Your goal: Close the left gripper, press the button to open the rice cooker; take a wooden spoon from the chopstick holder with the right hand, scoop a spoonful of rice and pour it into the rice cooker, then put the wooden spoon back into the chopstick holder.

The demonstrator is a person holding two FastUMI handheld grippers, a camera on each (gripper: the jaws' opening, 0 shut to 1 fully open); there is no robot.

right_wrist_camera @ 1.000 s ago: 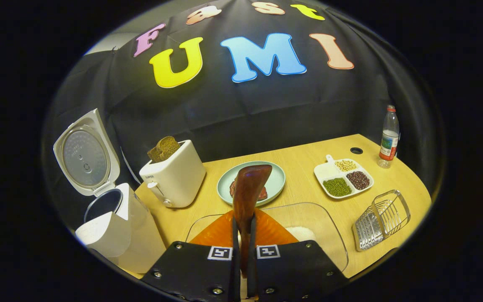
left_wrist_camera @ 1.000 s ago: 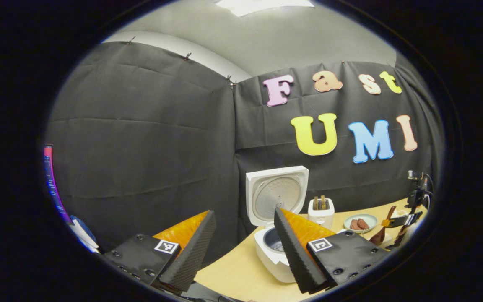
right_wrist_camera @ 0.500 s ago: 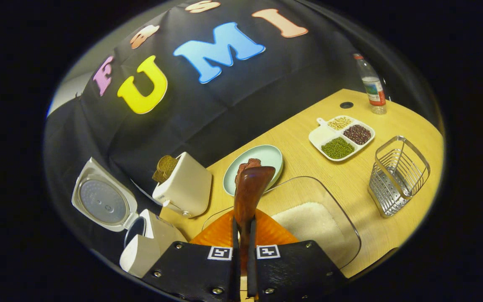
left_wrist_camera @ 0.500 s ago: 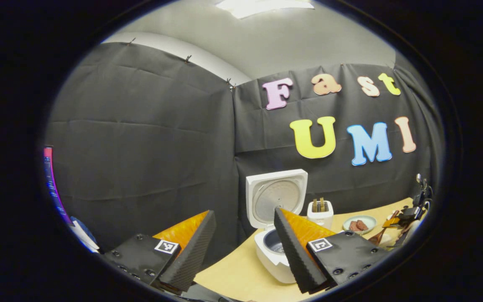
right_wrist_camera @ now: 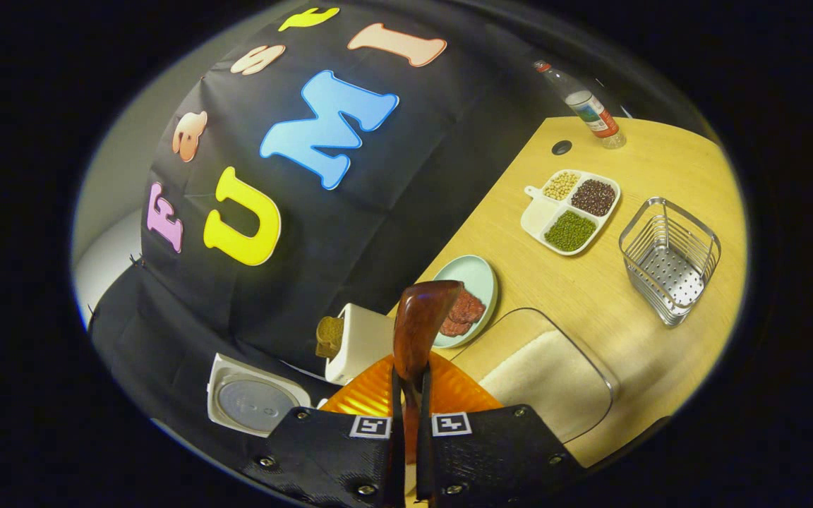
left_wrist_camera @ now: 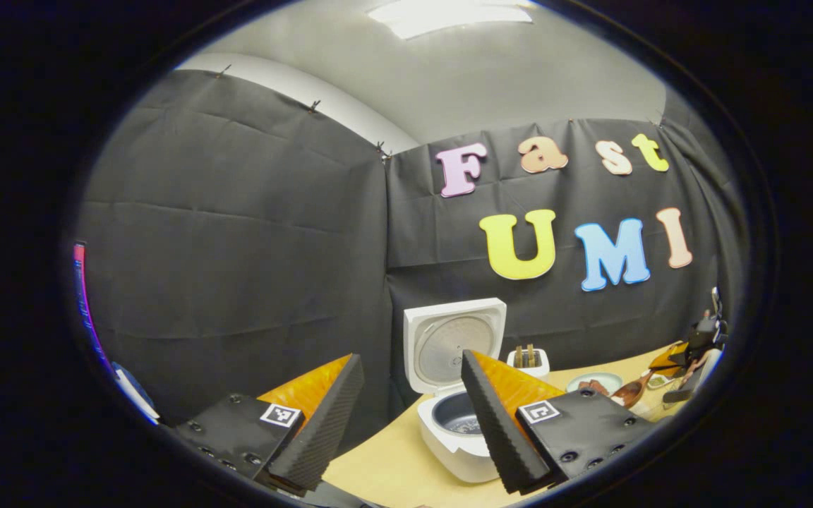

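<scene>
The white rice cooker [left_wrist_camera: 457, 423] stands open on the wooden table, its lid [left_wrist_camera: 452, 342] upright and the dark inner pot showing. My left gripper [left_wrist_camera: 411, 356] is open and holds nothing, back from the cooker at the table's near edge. My right gripper [right_wrist_camera: 406, 374] is shut on the handle of the brown wooden spoon [right_wrist_camera: 417, 321], whose bowl points forward over the clear tray of white rice [right_wrist_camera: 544, 374]. This view is strongly rolled. The wire chopstick holder [right_wrist_camera: 671, 250] stands to the right. The cooker's lid [right_wrist_camera: 251, 402] shows at lower left. Far right, the right gripper [left_wrist_camera: 689, 353] holds the spoon [left_wrist_camera: 632, 391].
A white toaster [right_wrist_camera: 357, 342] with bread stands between the cooker and a pale green plate of meat [right_wrist_camera: 466, 300]. A divided white dish of beans [right_wrist_camera: 572, 212], a water bottle [right_wrist_camera: 583, 106] and a cable hole [right_wrist_camera: 560, 147] lie farther along the table.
The right gripper has rolled with the spoon, so the table now slants steeply in its view. The left gripper's view has tilted upward a little; its fingers stay open.
</scene>
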